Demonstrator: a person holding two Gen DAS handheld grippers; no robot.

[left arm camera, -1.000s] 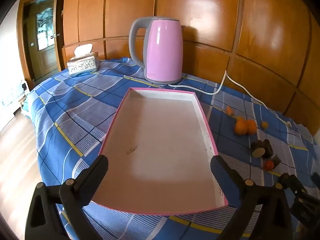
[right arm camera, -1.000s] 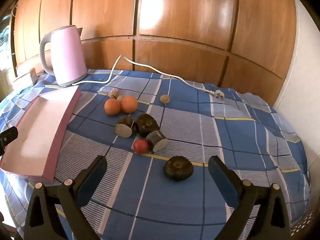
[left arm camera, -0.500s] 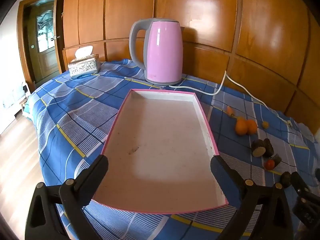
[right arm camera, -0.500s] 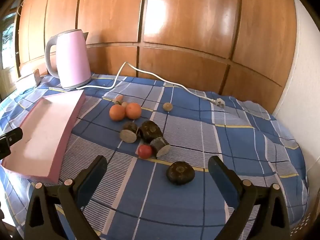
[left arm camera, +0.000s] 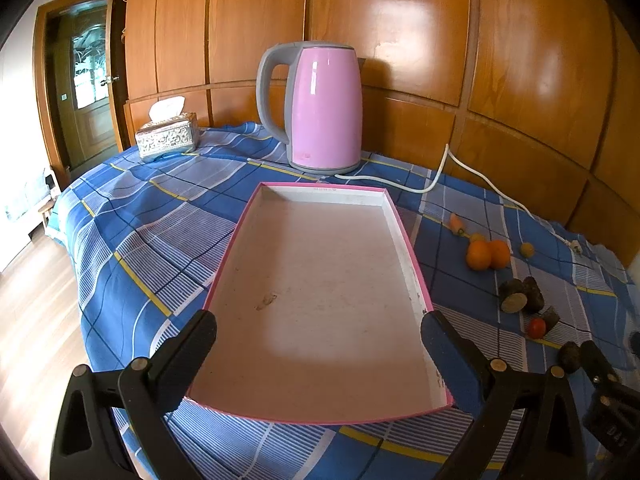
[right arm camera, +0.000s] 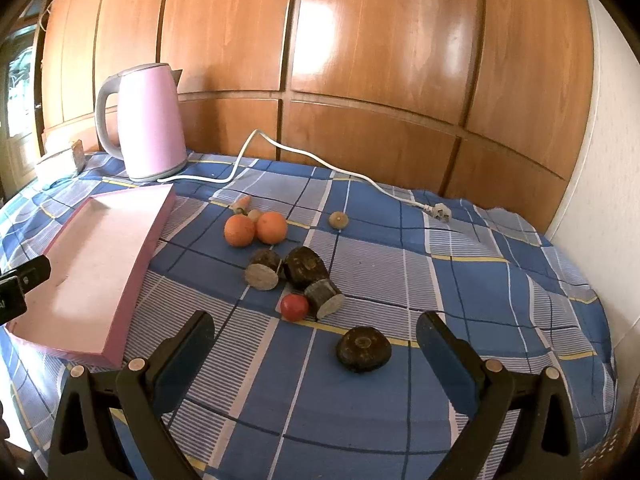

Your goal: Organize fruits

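your right gripper (right arm camera: 314,344) has backed off slightly from the dark fruit (right arm camera: 363,349), jaws spread; your left gripper (left arm camera: 318,338), also spread, hovers over the pink tray (left arm camera: 404,236).

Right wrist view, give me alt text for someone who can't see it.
The open right gripper hovers above a dark round fruit on a blue plaid tablecloth, with two oranges and an empty pink tray beyond.

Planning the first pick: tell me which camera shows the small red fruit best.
The right wrist view: the red fruit lies unobstructed ahead of the open right gripper, beside a dark cut piece. The left wrist view shows it only small, near the frame's right edge.
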